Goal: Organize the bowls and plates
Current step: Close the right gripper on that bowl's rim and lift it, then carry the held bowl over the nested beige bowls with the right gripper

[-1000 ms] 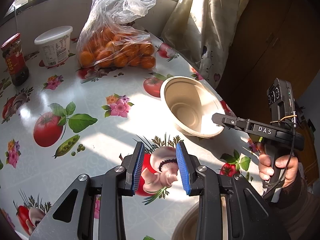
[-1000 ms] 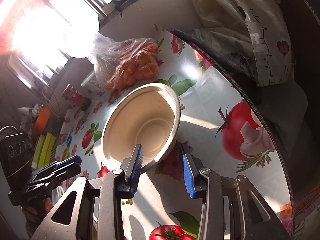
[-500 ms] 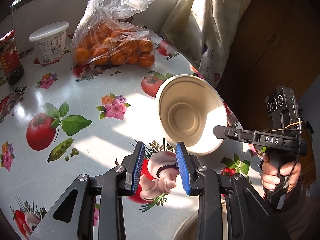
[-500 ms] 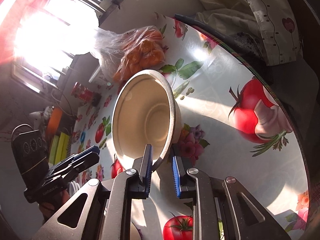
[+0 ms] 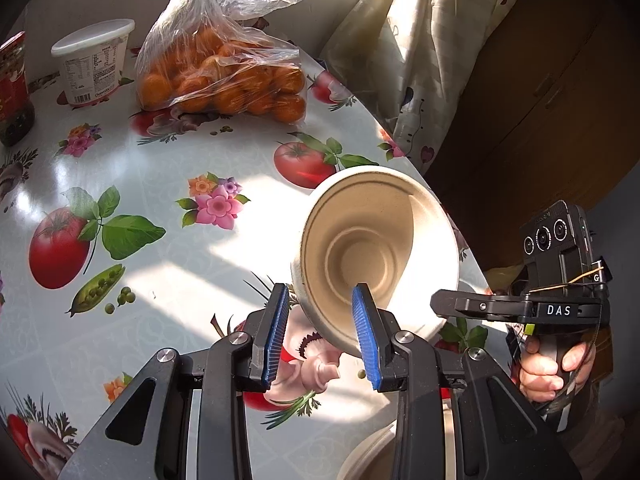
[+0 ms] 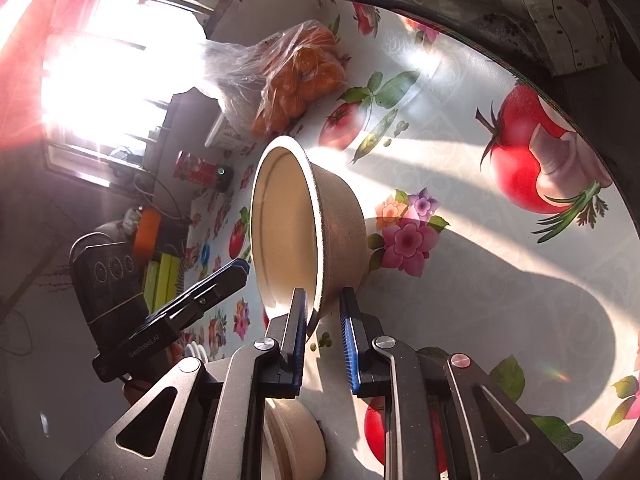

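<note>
A beige paper bowl (image 5: 372, 252) is held in the air, tipped on its side with its opening toward my left gripper. My right gripper (image 6: 323, 312) is shut on the bowl (image 6: 304, 236) at its rim, one pad inside and one outside. It shows in the left wrist view (image 5: 460, 306) at the right. My left gripper (image 5: 320, 320) is open and empty, low over the table, with the bowl just beyond its fingertips. A second beige bowl (image 6: 294, 436) sits below the grippers; its rim also shows in the left wrist view (image 5: 368, 456).
The round table (image 5: 168, 264) has a glossy tomato-and-flower cloth. At its far side lie a plastic bag of oranges (image 5: 224, 72), a white tub (image 5: 94, 62) and a red jar (image 5: 12, 88). A curtain (image 5: 404, 60) hangs past the right edge.
My right gripper closed on the bowl's rim, lifted it off the table and tipped it on its side, bringing it closer to my left gripper. My left gripper stayed open.
</note>
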The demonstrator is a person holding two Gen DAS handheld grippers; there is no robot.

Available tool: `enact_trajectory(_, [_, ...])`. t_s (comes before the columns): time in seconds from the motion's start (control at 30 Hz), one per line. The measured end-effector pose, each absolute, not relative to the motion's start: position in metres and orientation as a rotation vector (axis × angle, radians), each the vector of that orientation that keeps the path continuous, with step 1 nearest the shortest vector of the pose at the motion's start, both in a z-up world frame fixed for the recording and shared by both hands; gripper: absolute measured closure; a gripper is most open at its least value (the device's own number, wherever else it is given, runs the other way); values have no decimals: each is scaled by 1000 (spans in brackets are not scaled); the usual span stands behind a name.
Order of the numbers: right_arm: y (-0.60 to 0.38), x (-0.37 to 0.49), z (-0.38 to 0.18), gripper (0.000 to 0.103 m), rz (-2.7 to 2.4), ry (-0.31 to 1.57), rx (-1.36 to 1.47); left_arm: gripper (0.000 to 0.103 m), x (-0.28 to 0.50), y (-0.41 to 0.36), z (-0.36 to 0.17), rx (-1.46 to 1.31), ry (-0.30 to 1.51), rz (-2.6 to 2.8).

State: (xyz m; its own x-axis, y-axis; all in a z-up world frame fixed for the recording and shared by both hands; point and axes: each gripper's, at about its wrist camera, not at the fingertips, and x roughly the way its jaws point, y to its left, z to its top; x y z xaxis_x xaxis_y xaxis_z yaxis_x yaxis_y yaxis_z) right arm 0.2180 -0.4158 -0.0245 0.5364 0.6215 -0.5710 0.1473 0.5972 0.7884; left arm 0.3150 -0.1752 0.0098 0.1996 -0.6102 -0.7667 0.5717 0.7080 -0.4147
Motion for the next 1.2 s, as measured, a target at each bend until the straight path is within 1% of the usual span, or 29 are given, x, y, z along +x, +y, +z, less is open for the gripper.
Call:
enact_trajectory(0.3, [-407, 216, -17, 86, 298, 996, 774, 69, 309, -181, 13, -52, 1076, -882])
enact_trajectory(0.77, [-400, 215, -14, 84, 332, 1040, 768, 69, 296, -168, 9, -21, 1107, -882])
enact_trajectory(0.8, [-402, 214, -15, 81, 323, 1043, 774, 69, 295, -167, 9, -23, 1105, -878])
enact_trajectory(0.83, [-403, 213, -15, 75, 312, 1043, 775, 69, 294, -167, 10, -24, 1102, -879])
enact_trajectory(0.9, [-405, 211, -15, 66, 294, 1037, 764, 69, 293, -167, 10, -24, 1100, -881])
enact_trajectory(0.97, [-408, 207, -13, 64, 279, 1028, 745, 69, 294, -169, 10, -13, 1097, -873])
enact_trajectory(1.1, [-412, 203, -2, 57, 226, 970, 656, 69, 299, -166, 13, -31, 1080, -849])
enact_trajectory(1.2, [-414, 204, 3, 57, 191, 925, 607, 69, 304, -162, 15, -80, 1075, -855])
